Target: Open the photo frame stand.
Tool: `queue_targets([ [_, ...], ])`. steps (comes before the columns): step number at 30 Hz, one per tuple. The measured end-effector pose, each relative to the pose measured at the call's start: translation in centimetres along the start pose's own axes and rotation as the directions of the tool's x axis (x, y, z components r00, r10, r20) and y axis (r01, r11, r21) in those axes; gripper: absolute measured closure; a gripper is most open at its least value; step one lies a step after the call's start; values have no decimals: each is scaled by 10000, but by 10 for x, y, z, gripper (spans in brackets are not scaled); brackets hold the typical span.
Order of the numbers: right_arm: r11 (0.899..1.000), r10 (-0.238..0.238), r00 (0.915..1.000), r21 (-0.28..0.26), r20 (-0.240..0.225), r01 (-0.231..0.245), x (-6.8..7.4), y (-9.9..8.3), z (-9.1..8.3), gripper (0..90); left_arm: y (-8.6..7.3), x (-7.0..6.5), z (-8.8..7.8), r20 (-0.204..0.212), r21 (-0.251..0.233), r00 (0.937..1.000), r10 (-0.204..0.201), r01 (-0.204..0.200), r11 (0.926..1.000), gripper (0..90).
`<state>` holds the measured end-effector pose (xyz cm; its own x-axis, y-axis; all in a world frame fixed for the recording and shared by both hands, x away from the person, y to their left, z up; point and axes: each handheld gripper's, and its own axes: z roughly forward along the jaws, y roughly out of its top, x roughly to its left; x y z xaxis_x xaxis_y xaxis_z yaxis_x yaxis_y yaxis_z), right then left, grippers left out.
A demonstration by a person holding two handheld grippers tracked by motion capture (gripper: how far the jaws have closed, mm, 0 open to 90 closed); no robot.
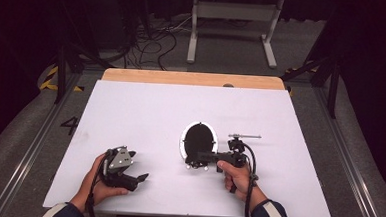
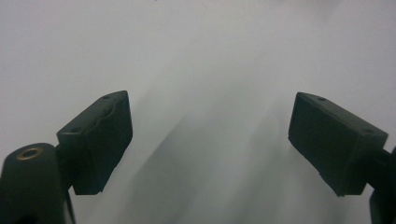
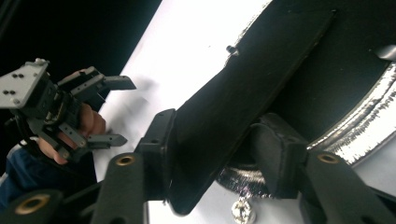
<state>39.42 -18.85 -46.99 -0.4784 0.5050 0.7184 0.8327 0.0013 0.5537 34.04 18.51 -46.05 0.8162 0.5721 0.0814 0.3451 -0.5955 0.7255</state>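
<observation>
So the right hand-held gripper (image 1: 198, 163) sits near the middle of the white table (image 1: 131, 110), and its jaws are clamped on a flat black strap-like piece (image 3: 243, 98) at the near edge of a round thing with a shiny silver rim and a black centre (image 1: 199, 139). Looks like a small mirror or dish, honestly can't tell which. In the right gripper view the black piece runs diagonally between the two pads, squeezed from both sides, with the glittery rim (image 3: 359, 126) curving off just behind it. The round thing lies flat on the table, right in front of that gripper and touching it.

The left hand-held gripper (image 1: 140, 166) is well apart from all that, down at the near left of the table, held in the person's left hand (image 1: 99, 186). Its jaws are spread wide with nothing between them, just bare white table in the left gripper view (image 2: 210, 135)
</observation>
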Motion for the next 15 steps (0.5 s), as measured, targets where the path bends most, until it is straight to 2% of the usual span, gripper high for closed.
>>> queue_targets([
  [6, 9999, 152, 9997, -65, -188, -153, -2, 2, 6, 539, 19, 4, 19, 146, -63, 9999, 28, -28, 10000, 165],
  [9, 10000, -53, 9998, 26, -182, 54, -2, 3, 7, 564, 32, 8, 31, 387, -189, 9992, -61, 69, 9998, 170],
  [12, 9997, -222, 9995, 103, -217, 225, -3, 4, 6, 581, 42, 15, 41, 737, -309, 9968, -309, 333, 9990, 167],
  [13, 9994, -321, 9992, 92, -234, 324, -3, 4, 6, 588, 45, 17, 45, 899, -420, 9946, -522, 561, 9975, 160],
  [14, 9994, -321, 9992, 92, -234, 324, -3, 4, 6, 588, 45, 17, 45, 899, -420, 9946, -522, 561, 9975, 159],
  [15, 9985, -544, 9982, 95, -244, 546, -3, 4, 6, 594, 48, 20, 48, 1079, -487, 9920, -655, 711, 9963, 159],
])
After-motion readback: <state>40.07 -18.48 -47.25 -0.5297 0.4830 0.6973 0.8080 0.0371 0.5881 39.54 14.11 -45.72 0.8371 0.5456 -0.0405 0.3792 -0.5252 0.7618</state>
